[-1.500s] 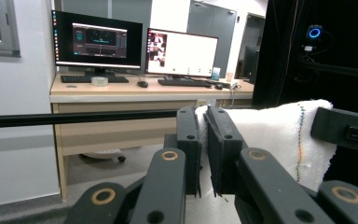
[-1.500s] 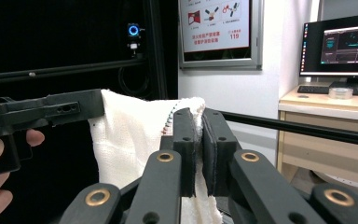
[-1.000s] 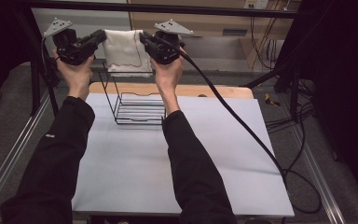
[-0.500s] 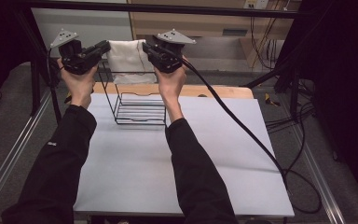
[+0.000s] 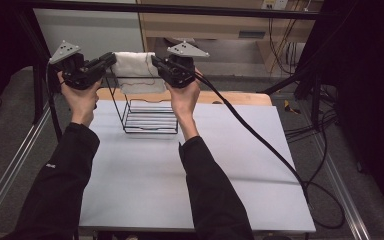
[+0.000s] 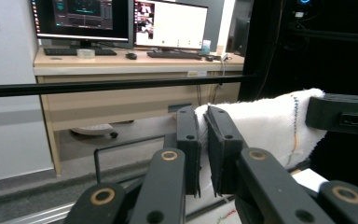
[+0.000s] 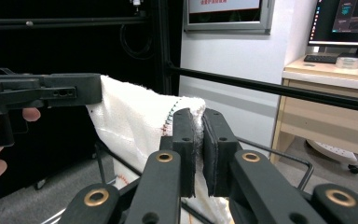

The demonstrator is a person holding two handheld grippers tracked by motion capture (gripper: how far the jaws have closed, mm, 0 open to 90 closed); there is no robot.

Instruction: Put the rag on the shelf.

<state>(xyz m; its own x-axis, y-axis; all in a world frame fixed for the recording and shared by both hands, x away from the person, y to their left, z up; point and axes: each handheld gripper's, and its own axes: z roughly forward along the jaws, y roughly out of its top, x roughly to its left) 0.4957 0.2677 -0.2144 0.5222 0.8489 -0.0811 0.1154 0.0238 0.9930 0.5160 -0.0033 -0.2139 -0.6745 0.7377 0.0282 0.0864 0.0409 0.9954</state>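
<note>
Lowering white cloth (image 5: 132, 70) toward wire rack (image 5: 149, 112); both tools clamped throughout.

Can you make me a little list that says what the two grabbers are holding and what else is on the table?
left gripper: shut on one top corner of the white cloth
right gripper: shut on the other top corner of the white cloth
cloth: stretched between the two grippers, hanging above the rack
wire rack: black, standing at the far side of the table
table: covered with a plain white sheet
cable: trails from the right gripper across the table
</note>
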